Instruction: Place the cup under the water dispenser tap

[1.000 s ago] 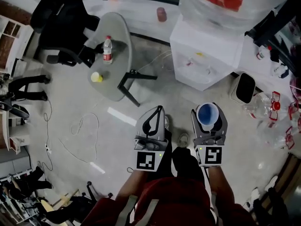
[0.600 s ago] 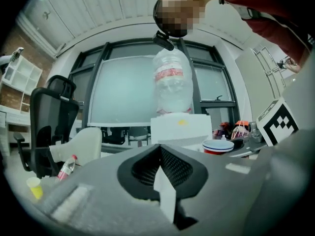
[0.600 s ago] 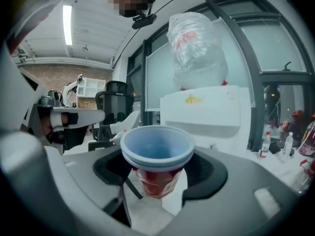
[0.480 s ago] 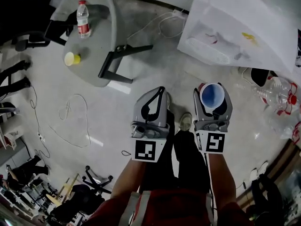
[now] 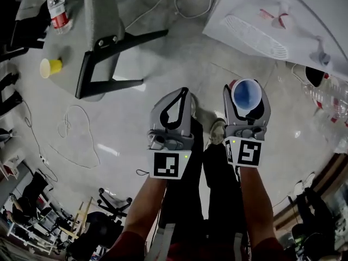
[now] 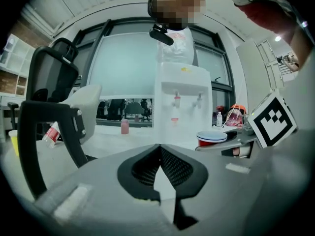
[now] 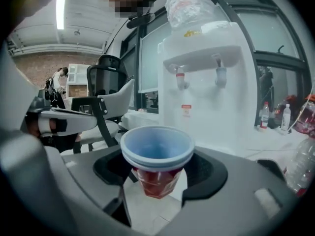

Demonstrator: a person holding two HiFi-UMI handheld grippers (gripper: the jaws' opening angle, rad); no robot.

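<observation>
The cup (image 7: pixel 157 154), red outside, blue inside and empty, stands upright, clamped by the right gripper (image 5: pixel 246 88), near the water dispenser (image 7: pixel 209 87) but short of its taps. The left gripper (image 6: pixel 158 154) is held alongside on the left, its jaws pressed together on nothing.

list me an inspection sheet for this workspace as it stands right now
surface: pale glossy floor
job's things: red cup, blue inside, upright; white water dispenser ahead with two taps; cup not yet under them
clutter: yellow cup and water bottle on grey table
grippers: right hand-held gripper shut on the cup; left hand-held gripper shut, empty
cables: white cable looped on the floor
surroundings: office chair; plastic bottles at right
</observation>
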